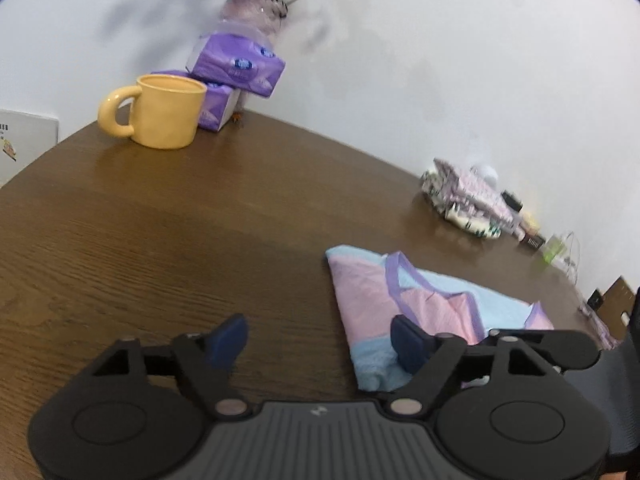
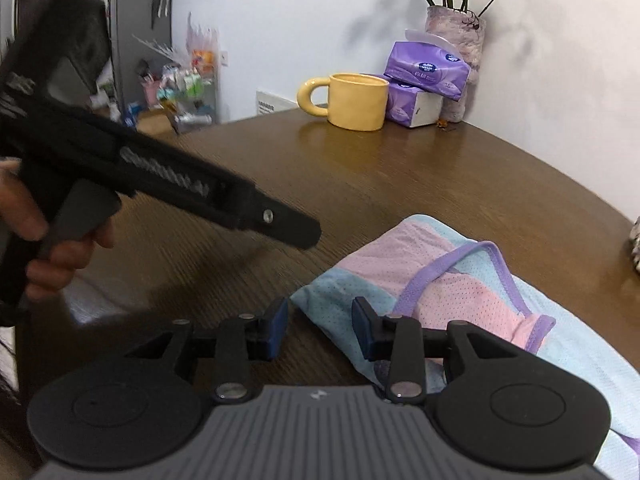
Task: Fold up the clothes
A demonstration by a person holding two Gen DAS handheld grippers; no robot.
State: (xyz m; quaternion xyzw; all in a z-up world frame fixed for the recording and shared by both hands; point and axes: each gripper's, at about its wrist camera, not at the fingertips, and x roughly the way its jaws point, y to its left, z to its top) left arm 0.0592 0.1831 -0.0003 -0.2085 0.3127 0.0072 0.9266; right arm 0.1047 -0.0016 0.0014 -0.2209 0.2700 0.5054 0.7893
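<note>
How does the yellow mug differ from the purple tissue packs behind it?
The yellow mug is round, hard-looking and open-topped, with a loop handle; the purple tissue packs are boxy, soft wrapped and printed. The mug stands alone; the packs are stacked, the top one tilted. Both sit on the brown table near the wall.

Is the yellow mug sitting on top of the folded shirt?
No, the yellow mug stands on the bare wooden table by the tissue packs, far from the shirt.

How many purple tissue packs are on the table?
2, stacked at the far edge by the wall: the upper pack tilted on the lower pack, beside the yellow mug. Others may be hidden.
</note>
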